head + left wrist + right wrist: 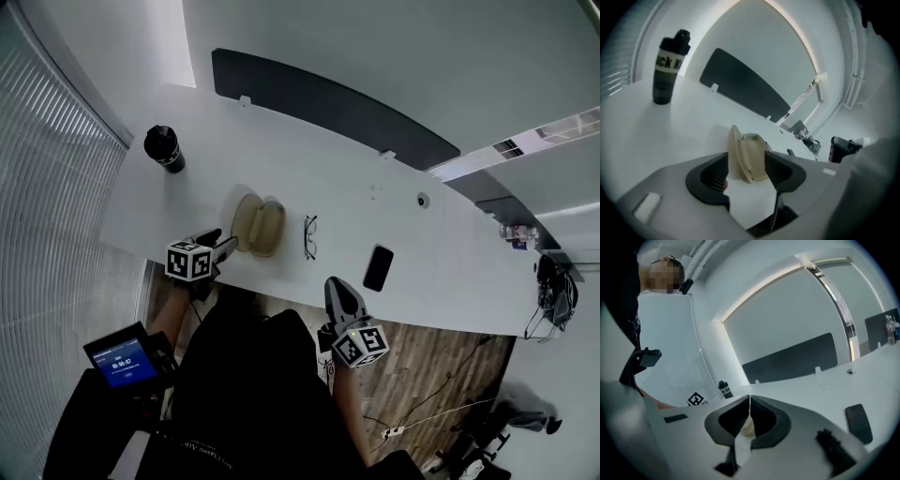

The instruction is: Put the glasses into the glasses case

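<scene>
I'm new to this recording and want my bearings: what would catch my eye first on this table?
The beige glasses case lies open near the white table's front edge, with the left gripper, jaws apart, close at its left. The glasses lie just right of the case, a dark phone further right, and a black bottle stands far left.

A: White surface (309, 178) stretching wide, and a black bottle (163, 148) stands upright near its left end.
B: Lettered band round it, yes. Over to the right, a dark phone (378, 268) lies flat near the front edge, well apart from that bottle.
A: Long dark divider panel (328, 108) runs along the back edge.
B: Blinds (47, 216) on the left, wooden floor (441, 361) with cables (427, 405) below, and a small lit blue screen (122, 359) bottom left.
</scene>
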Tool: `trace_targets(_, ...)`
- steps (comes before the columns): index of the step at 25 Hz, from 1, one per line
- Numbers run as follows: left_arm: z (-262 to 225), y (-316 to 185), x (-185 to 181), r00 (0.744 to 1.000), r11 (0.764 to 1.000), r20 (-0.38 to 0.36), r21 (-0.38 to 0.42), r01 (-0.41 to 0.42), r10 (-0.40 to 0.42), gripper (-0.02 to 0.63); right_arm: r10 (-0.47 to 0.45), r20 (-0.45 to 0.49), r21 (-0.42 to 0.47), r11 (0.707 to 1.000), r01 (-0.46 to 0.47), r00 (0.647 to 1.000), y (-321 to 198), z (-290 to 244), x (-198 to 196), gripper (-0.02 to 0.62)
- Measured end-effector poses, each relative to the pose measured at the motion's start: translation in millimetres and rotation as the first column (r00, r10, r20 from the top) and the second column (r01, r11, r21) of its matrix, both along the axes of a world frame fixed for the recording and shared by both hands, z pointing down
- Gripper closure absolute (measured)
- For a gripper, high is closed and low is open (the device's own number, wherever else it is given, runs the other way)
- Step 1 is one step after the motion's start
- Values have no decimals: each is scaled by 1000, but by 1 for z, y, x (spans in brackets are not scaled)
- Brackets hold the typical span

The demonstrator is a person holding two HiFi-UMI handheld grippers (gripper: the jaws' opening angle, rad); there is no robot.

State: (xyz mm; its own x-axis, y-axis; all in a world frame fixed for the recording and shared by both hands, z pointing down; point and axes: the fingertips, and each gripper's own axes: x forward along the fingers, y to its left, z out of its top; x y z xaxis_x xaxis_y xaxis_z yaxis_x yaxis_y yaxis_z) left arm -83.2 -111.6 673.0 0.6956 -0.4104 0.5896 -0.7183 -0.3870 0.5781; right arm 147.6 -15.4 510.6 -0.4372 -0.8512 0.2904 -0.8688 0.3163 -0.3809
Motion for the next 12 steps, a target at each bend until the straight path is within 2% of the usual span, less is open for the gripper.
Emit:
trace_targets(4, 24, -21, 10, 991, 993, 65, -39, -113, 116, 362, 31, 13, 12, 999, -31, 999, -29, -2, -5, 586)
trace_targets(7, 41, -19, 10, 983, 986, 110, -96, -138, 148, 365, 13, 24, 0, 1000, -13, 1000, -41, 2, -13, 586)
trace_targets(10, 53, -21, 13, 981, 980, 115, -141, -139, 156, 374, -22, 33, -2, 1000, 22, 999, -61, 7, -20, 586)
trace_targets(11, 56, -20, 13, 981, 977, 111, -160, -137, 156, 396, -35, 34, -3, 999, 35, 999, -66, 8, -22, 586)
trace_targets(12, 58, -19, 13, 982, 975, 111, -179, -133, 154, 472, -47, 34, -3, 999, 47, 998, -70, 8, -24, 586)
